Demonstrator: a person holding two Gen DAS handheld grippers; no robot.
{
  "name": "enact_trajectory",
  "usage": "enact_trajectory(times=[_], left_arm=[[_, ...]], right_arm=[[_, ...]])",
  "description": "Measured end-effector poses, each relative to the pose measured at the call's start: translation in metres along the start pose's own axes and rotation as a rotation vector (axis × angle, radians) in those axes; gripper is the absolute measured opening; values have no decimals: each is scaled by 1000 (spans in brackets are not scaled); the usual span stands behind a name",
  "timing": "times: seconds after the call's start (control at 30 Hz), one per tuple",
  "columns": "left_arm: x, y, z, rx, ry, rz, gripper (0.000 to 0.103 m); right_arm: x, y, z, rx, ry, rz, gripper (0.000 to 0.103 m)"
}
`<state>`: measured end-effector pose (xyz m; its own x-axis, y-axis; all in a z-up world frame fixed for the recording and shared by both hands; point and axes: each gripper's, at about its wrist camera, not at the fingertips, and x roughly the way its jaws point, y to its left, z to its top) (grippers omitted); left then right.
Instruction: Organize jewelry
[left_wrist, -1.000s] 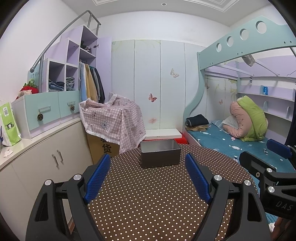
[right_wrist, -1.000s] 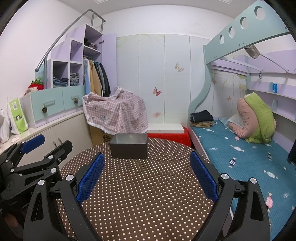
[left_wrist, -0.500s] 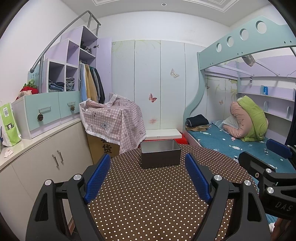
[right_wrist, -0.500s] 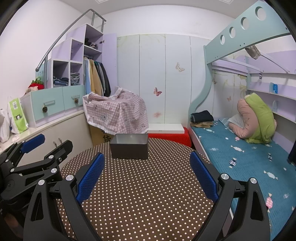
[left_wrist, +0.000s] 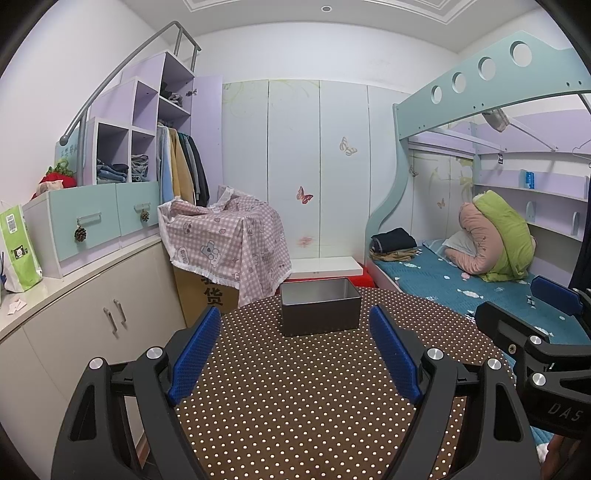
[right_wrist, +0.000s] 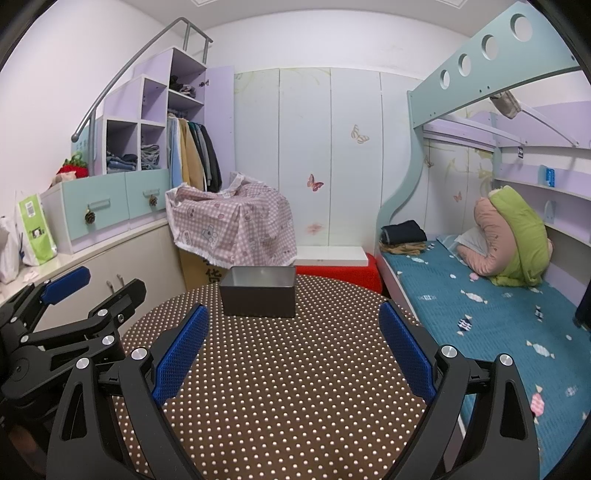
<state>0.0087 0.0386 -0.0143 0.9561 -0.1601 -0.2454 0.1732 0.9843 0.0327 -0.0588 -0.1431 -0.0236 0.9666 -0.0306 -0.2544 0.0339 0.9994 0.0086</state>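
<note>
A dark rectangular metal box, open at the top, stands at the far edge of a round table with a brown polka-dot cloth; it also shows in the right wrist view. I see no jewelry. My left gripper is open and empty above the table, short of the box. My right gripper is open and empty, beside the left one. Each gripper shows in the other's view: the right gripper and the left gripper.
White cabinets with a green bag run along the left. A cardboard box under a pink checked cloth stands behind the table. A bunk bed with a teal mattress is on the right.
</note>
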Motion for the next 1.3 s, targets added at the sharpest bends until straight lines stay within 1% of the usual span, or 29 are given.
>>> enact_trajectory(times=[1.3], left_arm=[[2, 1, -4, -3, 6, -2, 80]], right_arm=[[-1, 0, -2, -2, 5, 3, 90]])
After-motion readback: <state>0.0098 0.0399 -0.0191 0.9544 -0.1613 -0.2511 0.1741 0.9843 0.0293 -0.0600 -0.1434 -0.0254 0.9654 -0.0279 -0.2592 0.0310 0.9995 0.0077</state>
